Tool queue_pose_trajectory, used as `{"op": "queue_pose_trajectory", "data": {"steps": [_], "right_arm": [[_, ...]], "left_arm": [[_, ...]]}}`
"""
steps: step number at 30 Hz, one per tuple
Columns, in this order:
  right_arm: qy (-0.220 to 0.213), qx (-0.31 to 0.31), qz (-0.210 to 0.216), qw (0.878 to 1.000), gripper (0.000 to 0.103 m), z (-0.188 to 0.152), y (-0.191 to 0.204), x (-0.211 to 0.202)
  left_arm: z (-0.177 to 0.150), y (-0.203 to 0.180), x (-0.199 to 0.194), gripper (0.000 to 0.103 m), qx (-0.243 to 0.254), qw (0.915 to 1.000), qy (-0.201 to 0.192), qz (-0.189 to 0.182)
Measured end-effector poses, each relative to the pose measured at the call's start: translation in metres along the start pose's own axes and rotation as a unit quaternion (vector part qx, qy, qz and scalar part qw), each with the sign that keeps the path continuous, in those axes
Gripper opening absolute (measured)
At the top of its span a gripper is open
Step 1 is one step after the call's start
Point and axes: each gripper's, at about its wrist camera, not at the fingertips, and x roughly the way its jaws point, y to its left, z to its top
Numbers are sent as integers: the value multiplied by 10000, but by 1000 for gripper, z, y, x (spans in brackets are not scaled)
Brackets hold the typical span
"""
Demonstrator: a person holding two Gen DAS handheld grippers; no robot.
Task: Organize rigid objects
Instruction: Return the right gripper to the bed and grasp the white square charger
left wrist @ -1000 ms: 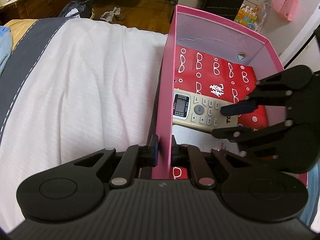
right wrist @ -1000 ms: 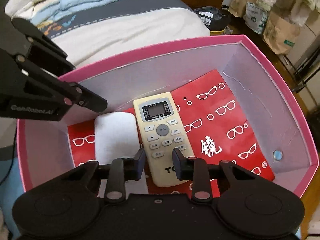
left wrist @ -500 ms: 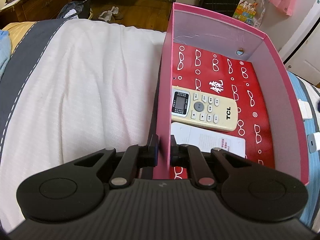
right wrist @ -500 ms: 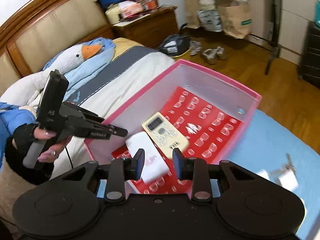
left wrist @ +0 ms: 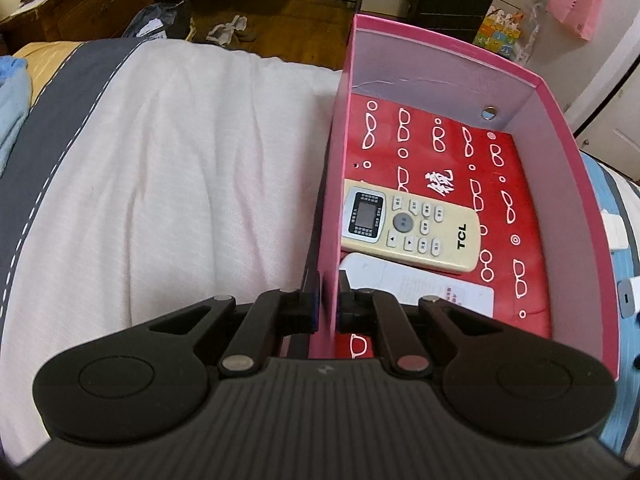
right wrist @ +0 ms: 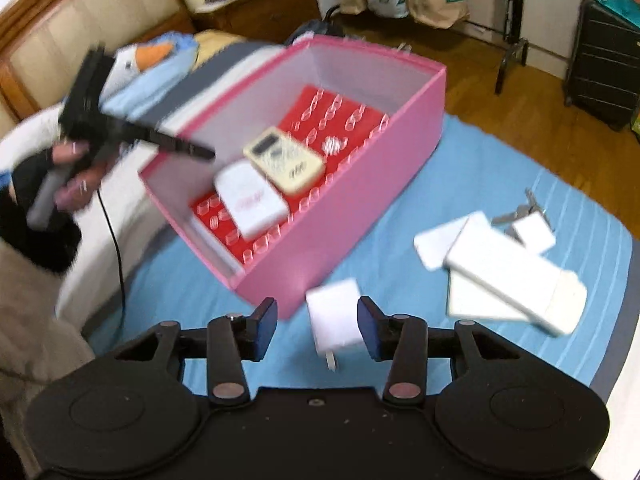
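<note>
A pink box (left wrist: 568,216) (right wrist: 360,200) lies on the bed. Inside it, on a red sheet with glasses prints, lie a cream TCL remote (left wrist: 408,226) (right wrist: 284,160) and a flat white box (left wrist: 420,284) (right wrist: 250,198). My left gripper (left wrist: 329,304) is shut on the box's left wall; it shows in the right wrist view (right wrist: 176,146) too. My right gripper (right wrist: 317,328) is open and empty, above the blue cover, with a white charger plug (right wrist: 336,316) lying between its fingers' line of sight. The right wrist view is blurred.
To the right of the box lie several white items (right wrist: 512,268) and keys (right wrist: 520,210) on the blue striped cover (right wrist: 460,168). White bedding (left wrist: 168,184) lies left of the box. A goose plush (right wrist: 148,60), headboard, wooden floor and a black suitcase (right wrist: 604,60) are around.
My right gripper let go of the remote, pulled back out of the box, swung right and opened wider over the charger. My left gripper kept its hold on the wall.
</note>
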Motion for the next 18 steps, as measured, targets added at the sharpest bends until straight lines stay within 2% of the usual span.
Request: {"op": "queue_pose_trajectory", "data": {"steps": [8,10,13,16,18], "right_arm": [[517,-892,-199,9945,57,-4,12,36],[704,-1109,-286,9909,57,0,14,48],[915,-1408,-374,9851,57,6,17,63],[995,-2009,-814,9711,57,6,26,79],[1049,-2036,-682,9710,58,8,27,85]], "left_arm": [[2,-5,1,6,-38,10000,-15,63],[3,-1,2,6,-189,9998,9,43],[2,-2,1,6,-147,9999,-2,57],[2,-5,1,6,-3,10000,-10,82],[2,-4,1,6,-27,10000,-2,64]]}}
